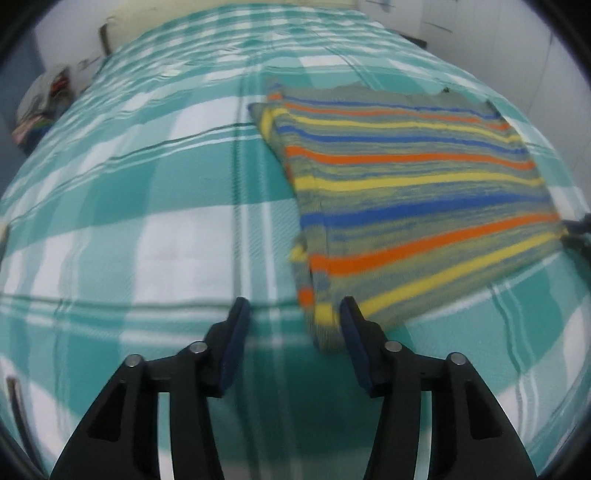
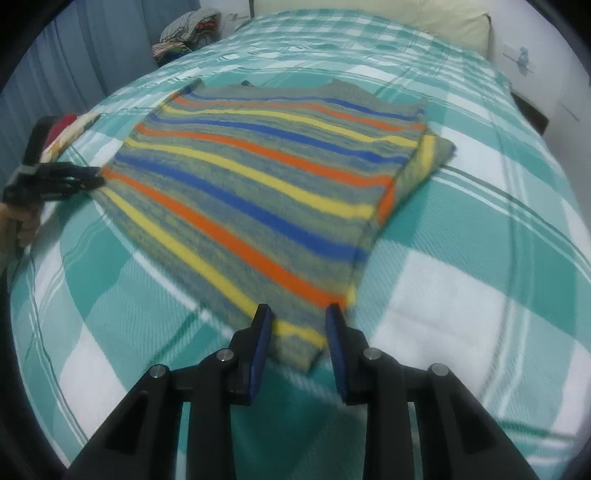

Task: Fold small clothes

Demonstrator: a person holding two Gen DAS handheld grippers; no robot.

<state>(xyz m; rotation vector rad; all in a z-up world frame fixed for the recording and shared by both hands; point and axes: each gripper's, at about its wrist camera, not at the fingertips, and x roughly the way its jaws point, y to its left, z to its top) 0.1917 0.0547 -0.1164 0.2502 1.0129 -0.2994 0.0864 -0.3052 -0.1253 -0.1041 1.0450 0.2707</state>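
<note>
Teal-and-white checked fabric covers the bed (image 1: 147, 229), which serves as the work surface and fills most of both wrist views. A striped garment (image 1: 413, 192) in grey-green with orange, yellow and blue bands lies flat on this bedspread, folded into a rough rectangle with a narrower folded layer showing along one side edge. In the left wrist view the left gripper (image 1: 295, 314) points down at the near corner of the garment; its jaws stand apart, one blue pad just beside the corner's edge and the other over bare bedspread, with no cloth pinched between them. In the right wrist view the right gripper (image 2: 300, 315) sits at the opposite near corner; its jaws are parted with the corner of the garment lying between the pads, and the pads do not visibly press on it. The left gripper also appears at the left edge of the right wrist view, at the garment's far corner. A cream pillow (image 2: 388, 18) rests at the head of the bed. A pile of mixed clothes (image 2: 188, 35) sits beyond the bed edge, next to a blue-grey curtain (image 2: 92, 51). Pale walls (image 1: 498, 44) enclose the room. Both views are motion-blurred.
</note>
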